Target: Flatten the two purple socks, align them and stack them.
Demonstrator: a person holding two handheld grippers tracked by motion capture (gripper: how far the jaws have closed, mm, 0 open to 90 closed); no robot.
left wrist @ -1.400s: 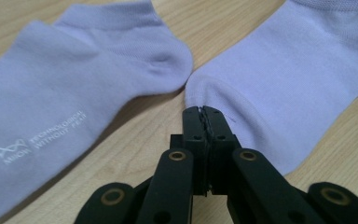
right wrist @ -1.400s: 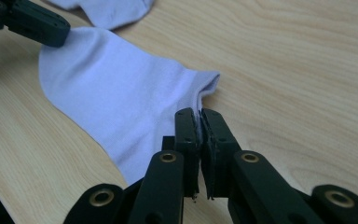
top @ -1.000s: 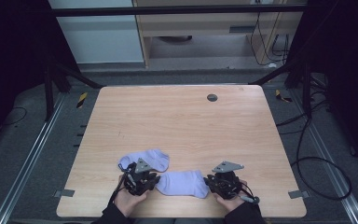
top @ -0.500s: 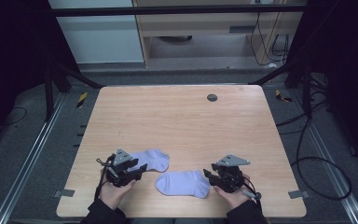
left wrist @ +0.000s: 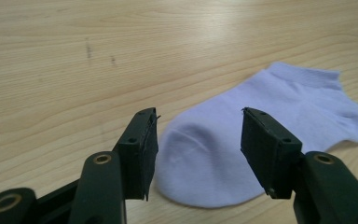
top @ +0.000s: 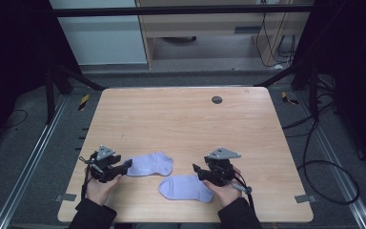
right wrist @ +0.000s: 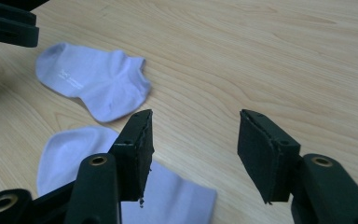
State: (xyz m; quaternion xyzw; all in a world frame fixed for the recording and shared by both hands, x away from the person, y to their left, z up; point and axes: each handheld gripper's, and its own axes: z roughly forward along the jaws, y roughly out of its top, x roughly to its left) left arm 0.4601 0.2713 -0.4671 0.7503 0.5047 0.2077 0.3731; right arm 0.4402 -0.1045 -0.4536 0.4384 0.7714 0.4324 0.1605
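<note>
1. The left claw (top: 127, 164) is seen in the high view at the near left of the worktop (top: 181, 119), pointing toward the upper sock (top: 150, 164); the jaws have just been opening and are wide apart, with nothing pressed between them.
2. In the left gripper view the upper sock (left wrist: 265, 135) lies flat just beyond the left claw (left wrist: 198, 140); its rounded toe end is seen through the gap between the jaws (no pad contact is visible).
3. The right claw (top: 196, 170) is held at the near right, just at the cuff end of the lower sock (top: 186, 187); its jaws have also just been opening and stand wide, holding nothing.
4. In the right gripper view the lower sock (right wrist: 74, 154) lies under and beside one jaw of the right claw (right wrist: 193, 144); bare worktop (right wrist: 284, 56) is seen through the gap.
5. The two socks lie flat, near each other at the near edge; the upper sock (right wrist: 93, 79) is slightly farther back (touching or apart cannot be told).
6. The left claw (right wrist: 9, 23) is also seen at the top left corner of the right gripper view.
7. No container is on the worktop.
</note>
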